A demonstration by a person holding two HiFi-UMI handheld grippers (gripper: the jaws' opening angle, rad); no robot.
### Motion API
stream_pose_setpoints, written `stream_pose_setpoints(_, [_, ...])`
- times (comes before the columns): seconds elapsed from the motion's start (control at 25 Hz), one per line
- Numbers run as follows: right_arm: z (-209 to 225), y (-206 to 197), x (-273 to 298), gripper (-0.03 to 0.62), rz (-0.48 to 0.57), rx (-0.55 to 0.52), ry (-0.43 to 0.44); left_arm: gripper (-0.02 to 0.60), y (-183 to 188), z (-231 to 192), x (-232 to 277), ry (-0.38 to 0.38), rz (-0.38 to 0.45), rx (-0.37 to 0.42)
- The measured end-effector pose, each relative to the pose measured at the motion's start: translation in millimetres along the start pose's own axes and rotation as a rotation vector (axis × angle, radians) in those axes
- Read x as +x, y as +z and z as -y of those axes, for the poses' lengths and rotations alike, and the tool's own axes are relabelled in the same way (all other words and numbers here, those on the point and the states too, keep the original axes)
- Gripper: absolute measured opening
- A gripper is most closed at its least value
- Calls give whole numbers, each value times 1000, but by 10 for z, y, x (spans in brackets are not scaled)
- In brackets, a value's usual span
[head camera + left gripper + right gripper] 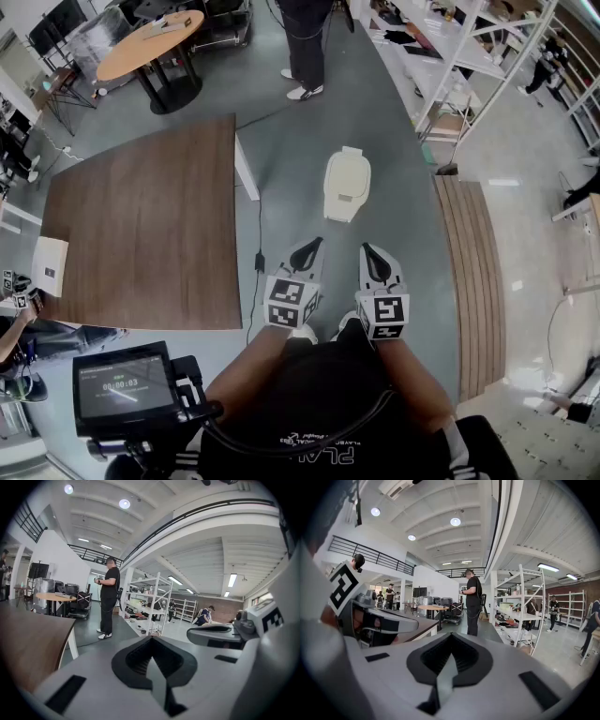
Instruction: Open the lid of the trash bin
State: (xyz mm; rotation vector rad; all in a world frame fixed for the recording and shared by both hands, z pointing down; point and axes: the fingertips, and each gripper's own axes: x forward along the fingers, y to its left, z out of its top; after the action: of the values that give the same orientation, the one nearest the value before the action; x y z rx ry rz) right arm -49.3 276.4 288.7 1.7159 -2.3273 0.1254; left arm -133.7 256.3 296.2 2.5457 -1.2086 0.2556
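The left gripper (312,247) and the right gripper (371,253) are held side by side close to the person's body, each with its jaws pressed together on nothing. The white trash bin (347,186) stands on the grey floor (394,216) just ahead of both, nearer the right one, untouched, with its lid down. The brown desk (150,225) lies to the left.

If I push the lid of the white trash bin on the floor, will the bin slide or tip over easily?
The trash bin looks like thin white plastic, so it is probably light and may slide on the smooth grey floor. It stands alone with nothing beside it to brace it, so a sideways push could tip it. Its shell is likely stiff, not floppy.
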Motion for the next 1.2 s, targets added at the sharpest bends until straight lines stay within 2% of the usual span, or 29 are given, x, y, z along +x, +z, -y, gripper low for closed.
stream_pose_setpoints(0.36, [-47, -25, 128, 0, 11, -11, 6, 0, 3, -109, 21, 23, 3, 17])
stream_pose_setpoints(0.6, [512, -39, 710, 0, -1, 6, 47, 0, 187, -245, 770, 57, -12, 23])
stream_pose_setpoints(1.2, [1115, -61, 1298, 0, -21, 43, 69, 0, 373, -401, 1555, 100, -60, 27])
